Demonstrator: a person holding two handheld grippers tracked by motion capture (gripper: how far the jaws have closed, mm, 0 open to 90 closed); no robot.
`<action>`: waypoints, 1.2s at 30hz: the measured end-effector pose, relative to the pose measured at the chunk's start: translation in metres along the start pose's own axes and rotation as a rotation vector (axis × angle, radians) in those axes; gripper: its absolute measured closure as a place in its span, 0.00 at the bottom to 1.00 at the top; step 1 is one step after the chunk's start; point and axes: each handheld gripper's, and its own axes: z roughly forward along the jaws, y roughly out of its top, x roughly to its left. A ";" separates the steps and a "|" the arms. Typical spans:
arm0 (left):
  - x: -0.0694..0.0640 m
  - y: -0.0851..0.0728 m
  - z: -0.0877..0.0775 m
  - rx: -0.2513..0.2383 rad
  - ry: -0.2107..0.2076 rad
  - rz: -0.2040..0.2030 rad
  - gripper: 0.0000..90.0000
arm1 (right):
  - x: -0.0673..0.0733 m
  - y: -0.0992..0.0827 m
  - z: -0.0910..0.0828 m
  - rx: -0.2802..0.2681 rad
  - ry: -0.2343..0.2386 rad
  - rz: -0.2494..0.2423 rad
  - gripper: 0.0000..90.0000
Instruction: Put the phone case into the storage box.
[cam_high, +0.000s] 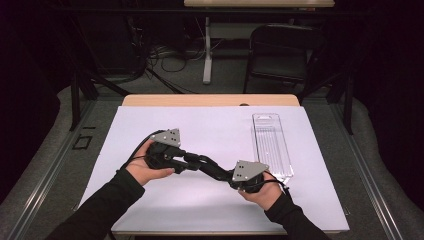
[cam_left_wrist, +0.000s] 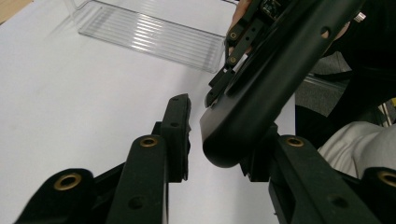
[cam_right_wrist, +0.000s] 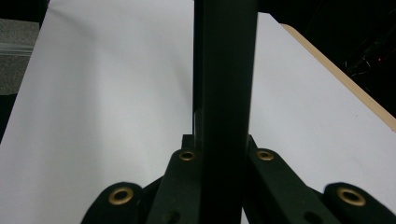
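- Dark sleeves come in at the near edge of the high view, each hand holding one tool over the tabletop (cam_high: 210, 100).
- The right tool (cam_right_wrist: 224, 140) has its jaws closed tight on a black bar (cam_right_wrist: 226, 70), which rises straight up between them in the right gripper view.
- The left tool (cam_left_wrist: 205, 140) stands partly open. The bar's rounded end lies between its jaws, against one jaw, with a gap to the other finger (cam_left_wrist: 177, 121).
- In the high view the bar bridges the two tools, above the near middle of the tabletop.
- A white sheet (cam_high: 200, 125) covers most of the tabletop; pale wood shows along the far edge.
- A clear ribbed tray (cam_high: 272, 145) lies on the sheet to the right, just beyond the right hand.
- The room is dark, with a grey carpeted floor (cam_high: 60, 150). Behind are a black folding chair (cam_high: 280, 50), loose cables (cam_high: 170, 57) and the white leg of another table (cam_high: 207, 50).
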 end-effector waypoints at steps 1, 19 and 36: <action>0.000 0.000 0.000 -0.002 -0.001 0.001 0.77 | 0.000 0.000 0.000 0.000 0.000 0.000 0.98; 0.000 -0.001 0.000 -0.018 -0.024 0.000 0.79 | 0.000 0.000 0.000 -0.011 0.008 0.018 0.98; 0.000 -0.001 0.000 -0.011 -0.029 0.019 0.87 | 0.000 -0.002 0.001 -0.012 0.010 0.025 0.98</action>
